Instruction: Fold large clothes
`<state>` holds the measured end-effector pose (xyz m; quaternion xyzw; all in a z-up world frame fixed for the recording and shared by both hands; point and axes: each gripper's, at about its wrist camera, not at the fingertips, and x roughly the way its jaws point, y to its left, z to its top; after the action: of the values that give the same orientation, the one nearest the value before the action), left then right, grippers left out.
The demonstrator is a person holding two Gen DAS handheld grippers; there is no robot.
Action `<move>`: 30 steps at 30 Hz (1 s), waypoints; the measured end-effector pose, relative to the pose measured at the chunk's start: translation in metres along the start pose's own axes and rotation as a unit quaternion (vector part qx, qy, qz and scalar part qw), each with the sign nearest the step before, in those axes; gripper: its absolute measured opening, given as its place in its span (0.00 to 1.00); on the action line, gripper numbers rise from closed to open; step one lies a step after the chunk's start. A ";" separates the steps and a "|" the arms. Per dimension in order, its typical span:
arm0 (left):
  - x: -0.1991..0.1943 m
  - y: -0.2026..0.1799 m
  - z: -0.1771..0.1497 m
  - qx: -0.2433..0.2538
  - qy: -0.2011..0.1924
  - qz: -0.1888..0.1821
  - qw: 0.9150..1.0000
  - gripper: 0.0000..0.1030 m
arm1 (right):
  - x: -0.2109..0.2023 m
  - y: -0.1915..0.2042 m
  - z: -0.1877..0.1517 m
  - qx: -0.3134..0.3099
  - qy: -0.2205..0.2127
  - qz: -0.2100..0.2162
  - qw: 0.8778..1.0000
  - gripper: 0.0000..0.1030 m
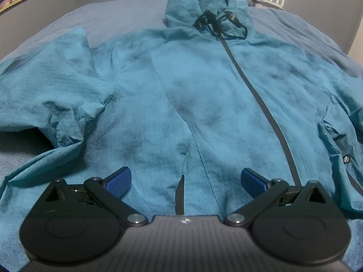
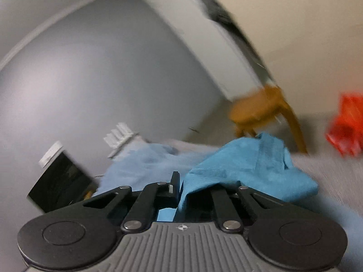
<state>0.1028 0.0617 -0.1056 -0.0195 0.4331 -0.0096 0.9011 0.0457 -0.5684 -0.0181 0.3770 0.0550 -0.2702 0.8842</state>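
Teal jacket [image 1: 192,95] lies zipped and flat on the bed [image 1: 118,15] — your right gripper [image 2: 179,184] pinches a lifted sleeve, left gripper [image 1: 186,179] spread over the hem — next, carry that sleeve across the chest.

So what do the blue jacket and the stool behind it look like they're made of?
Jacket: thin matte woven fabric, probably a light synthetic shell; it crumples into fine sharp wrinkles, and the sleeve pinched in the right tongs drapes limply. Stool: looks like wood with a warm honey-brown finish and bent legs; motion blur hides any grain, so that's a guess.
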 end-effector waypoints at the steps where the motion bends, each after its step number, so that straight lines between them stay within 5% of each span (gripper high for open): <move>1: 0.000 0.000 0.000 0.000 -0.001 0.000 1.000 1.00 | -0.003 0.016 0.003 -0.021 -0.005 0.016 1.000 0.08; 9: 0.003 0.005 0.001 -0.014 0.002 -0.009 1.000 1.00 | -0.024 0.164 -0.014 -0.171 -0.008 0.184 0.968 0.08; 15: 0.005 0.009 0.001 -0.018 0.001 -0.018 1.000 1.00 | -0.025 0.248 -0.074 -0.219 0.064 0.283 0.932 0.07; 23: 0.007 0.014 0.000 -0.034 -0.005 -0.027 0.999 1.00 | -0.041 0.326 -0.199 -0.321 0.161 0.368 0.857 0.05; 30: 0.006 0.018 -0.001 -0.042 -0.008 -0.035 0.998 1.00 | -0.072 0.353 -0.323 -0.426 0.234 0.363 0.795 0.06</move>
<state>0.1056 0.0794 -0.1124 -0.0726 0.4250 -0.0225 0.9020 0.2019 -0.1106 -0.0007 0.0062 0.2286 0.2175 0.9489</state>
